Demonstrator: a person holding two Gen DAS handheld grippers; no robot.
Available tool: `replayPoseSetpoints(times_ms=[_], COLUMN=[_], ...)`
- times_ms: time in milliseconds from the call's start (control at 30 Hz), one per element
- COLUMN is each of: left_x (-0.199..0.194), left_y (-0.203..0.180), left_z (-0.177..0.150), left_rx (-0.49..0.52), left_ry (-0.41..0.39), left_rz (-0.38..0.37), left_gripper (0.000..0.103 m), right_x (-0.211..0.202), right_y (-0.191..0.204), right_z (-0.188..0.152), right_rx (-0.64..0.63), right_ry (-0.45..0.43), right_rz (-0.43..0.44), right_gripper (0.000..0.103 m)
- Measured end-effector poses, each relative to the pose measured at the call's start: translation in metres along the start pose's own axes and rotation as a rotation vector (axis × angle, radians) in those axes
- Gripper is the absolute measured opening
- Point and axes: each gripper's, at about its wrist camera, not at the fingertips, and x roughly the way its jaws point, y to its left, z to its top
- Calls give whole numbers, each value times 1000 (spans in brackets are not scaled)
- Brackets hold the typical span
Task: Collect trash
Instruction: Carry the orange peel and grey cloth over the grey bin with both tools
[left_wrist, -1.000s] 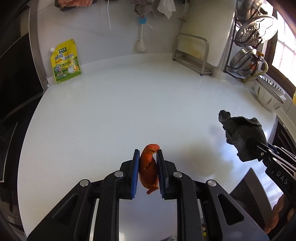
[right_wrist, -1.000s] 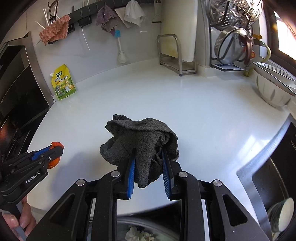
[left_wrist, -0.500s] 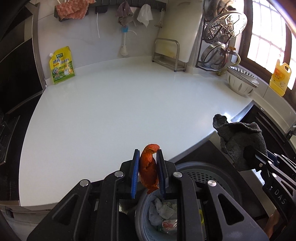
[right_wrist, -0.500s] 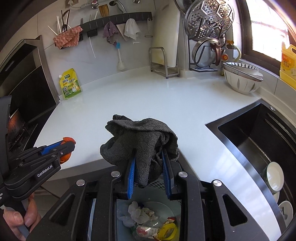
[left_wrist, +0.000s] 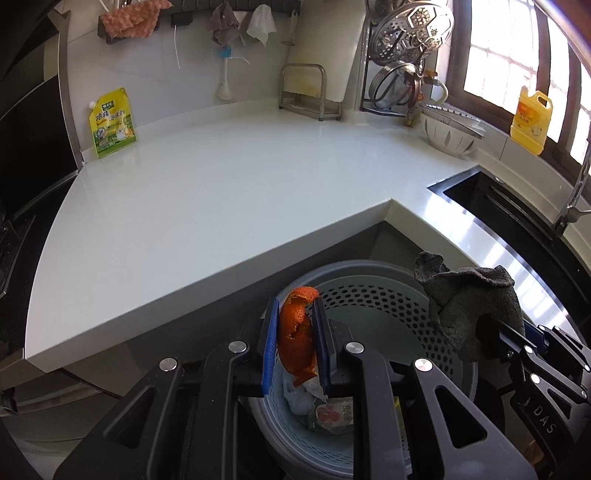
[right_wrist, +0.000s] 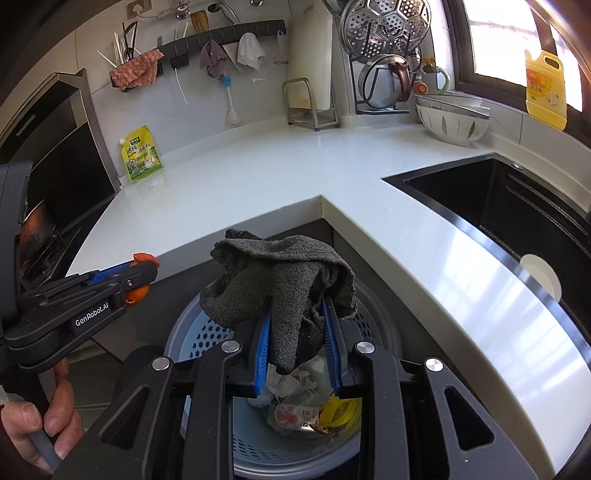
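My left gripper (left_wrist: 295, 306) is shut on an orange peel (left_wrist: 297, 339) and holds it over the open grey perforated trash bin (left_wrist: 373, 295), which stands on the floor below the counter's inner corner. The bin holds crumpled tissue and wrappers (right_wrist: 299, 402). My right gripper (right_wrist: 295, 306) is shut on a dark grey cloth (right_wrist: 284, 288), also above the bin (right_wrist: 199, 332). The left gripper with the peel (right_wrist: 142, 260) shows at the left of the right wrist view; the cloth (left_wrist: 469, 302) shows at the right of the left wrist view.
The white L-shaped counter (left_wrist: 207, 206) carries a yellow-green pouch (left_wrist: 110, 123), a metal rack (left_wrist: 310, 92), a dish rack with pot lids (left_wrist: 402, 62) and a bowl (left_wrist: 448, 131). A black sink (right_wrist: 517, 214) with a dish lies to the right. A yellow bottle (right_wrist: 546, 90) stands by the window.
Both grippers have pulled back from over the counter and now hang above the trash bin, which has come fully into view. Both keep their hold on peel and cloth.
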Motion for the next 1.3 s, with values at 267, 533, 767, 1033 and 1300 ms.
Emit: replayPoseSetpoints(times_ms=[267, 533, 767, 1033, 1300], left_x=[13, 25, 49, 71, 82], left_y=[-15, -21, -17, -10, -8], left_z=[-26, -25, -26, -36, -37], left_rx=[26, 48, 28, 16, 16], left_ry=[54, 48, 100, 159, 181], left_rz=[-29, -21, -24, -25, -24], left_gripper=[19, 19, 19, 20, 22], right_x=[4, 11, 38, 64, 78], right_y=[-14, -14, -11, -14, -16], right_z=[-31, -31, -31, -35, -36], right_rx=[27, 16, 6, 13, 18], right_ry=[39, 42, 90, 146, 181], right_rz=[-20, -21, -4, 5, 12], right_gripper=[25, 25, 25, 25, 25])
